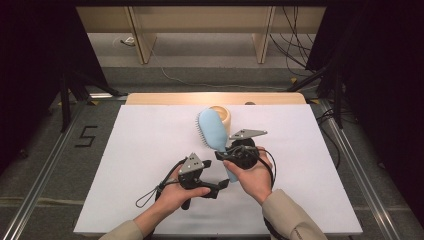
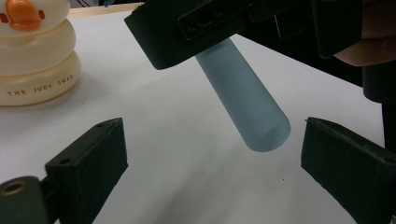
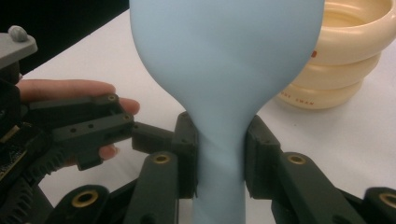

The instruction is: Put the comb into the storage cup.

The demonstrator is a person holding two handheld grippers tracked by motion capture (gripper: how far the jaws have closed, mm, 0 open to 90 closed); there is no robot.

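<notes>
A light blue hairbrush (image 1: 212,131) is held up over the white table sheet (image 1: 145,150), head pointing away, bristles to the left. My right gripper (image 1: 223,152) is shut on the neck of the brush's handle (image 3: 219,186), one pad on each side, seen close in the right gripper view (image 3: 219,144). My left gripper (image 1: 220,186) sits low and to the left of it, open. In the left gripper view its jaws (image 2: 212,128) stand wide apart, with the round end of the handle (image 2: 261,126) hanging ahead between them, untouched.
A cream ringed duck-shaped container (image 1: 223,114) stands just behind the brush head; it has an orange beak (image 2: 25,11) and an open top (image 3: 345,18). Beyond the table are wooden shelf legs (image 1: 142,42) and floor cables (image 1: 295,50). A "5" (image 1: 86,136) marks the floor at left.
</notes>
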